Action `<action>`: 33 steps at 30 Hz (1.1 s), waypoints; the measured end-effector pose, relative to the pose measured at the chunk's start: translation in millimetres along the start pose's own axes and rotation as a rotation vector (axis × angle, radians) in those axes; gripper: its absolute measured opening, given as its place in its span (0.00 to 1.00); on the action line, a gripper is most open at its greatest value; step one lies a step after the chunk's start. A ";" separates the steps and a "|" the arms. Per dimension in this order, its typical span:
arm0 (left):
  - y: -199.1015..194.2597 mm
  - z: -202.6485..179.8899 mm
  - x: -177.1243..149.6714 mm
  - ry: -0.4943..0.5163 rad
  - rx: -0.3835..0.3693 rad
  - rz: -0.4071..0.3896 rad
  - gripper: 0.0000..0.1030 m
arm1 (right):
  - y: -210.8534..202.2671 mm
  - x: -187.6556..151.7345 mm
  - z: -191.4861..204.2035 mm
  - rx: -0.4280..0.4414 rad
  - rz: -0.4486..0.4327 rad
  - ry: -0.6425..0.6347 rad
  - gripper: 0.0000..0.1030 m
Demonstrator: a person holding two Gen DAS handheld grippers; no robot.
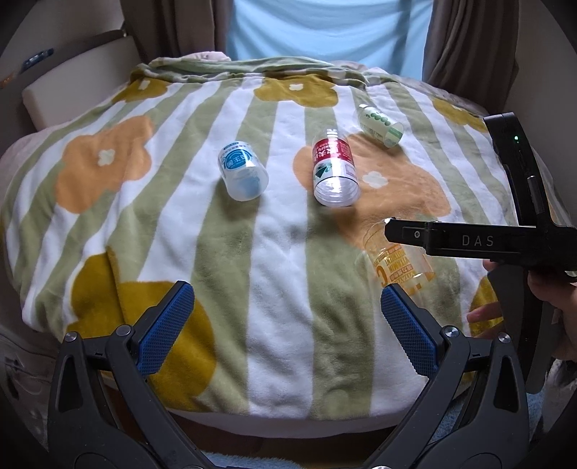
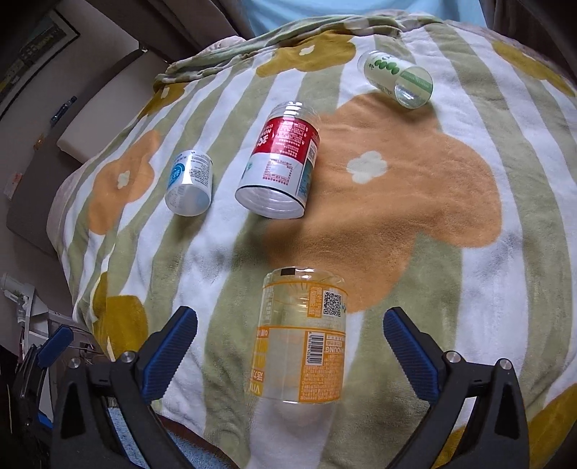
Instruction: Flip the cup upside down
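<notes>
A clear cup with an orange label [image 2: 301,342] stands on the flowered blanket [image 2: 396,202], between the wide-open jaws of my right gripper [image 2: 290,341], which do not touch it. In the left wrist view the same cup [image 1: 398,261] is partly hidden behind the right gripper's black finger. My left gripper [image 1: 286,324] is open and empty over the blanket's front. Three more cups stand on the blanket: blue-labelled [image 2: 189,184], red-labelled [image 2: 279,171] and green-labelled [image 2: 396,77].
The blanket [image 1: 252,252] covers a rounded surface that falls away at the front and sides. A person in a light blue shirt [image 1: 324,29] sits behind it. Beige furniture [image 1: 72,79] and shelves stand at the left.
</notes>
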State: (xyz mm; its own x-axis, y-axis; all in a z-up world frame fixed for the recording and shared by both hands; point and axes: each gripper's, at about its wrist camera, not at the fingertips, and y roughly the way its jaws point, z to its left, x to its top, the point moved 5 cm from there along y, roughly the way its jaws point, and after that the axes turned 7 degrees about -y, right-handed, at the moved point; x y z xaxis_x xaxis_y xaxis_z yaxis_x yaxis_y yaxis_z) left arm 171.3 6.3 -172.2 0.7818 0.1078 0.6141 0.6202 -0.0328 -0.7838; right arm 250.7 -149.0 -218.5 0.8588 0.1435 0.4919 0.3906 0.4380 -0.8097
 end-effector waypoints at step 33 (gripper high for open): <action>179.5 -100.1 35.2 -0.149 -0.119 0.566 0.77 | -69.1 -89.8 -78.9 -0.195 -0.268 -0.189 1.00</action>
State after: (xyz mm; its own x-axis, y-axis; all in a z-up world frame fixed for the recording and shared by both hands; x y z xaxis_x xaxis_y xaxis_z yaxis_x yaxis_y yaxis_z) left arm 316.5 -95.2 -282.0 0.9808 0.1793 0.0771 0.1190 -0.2361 -0.9644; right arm 172.8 -262.2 -232.0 0.6487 0.2160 0.7298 0.6641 0.3078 -0.6814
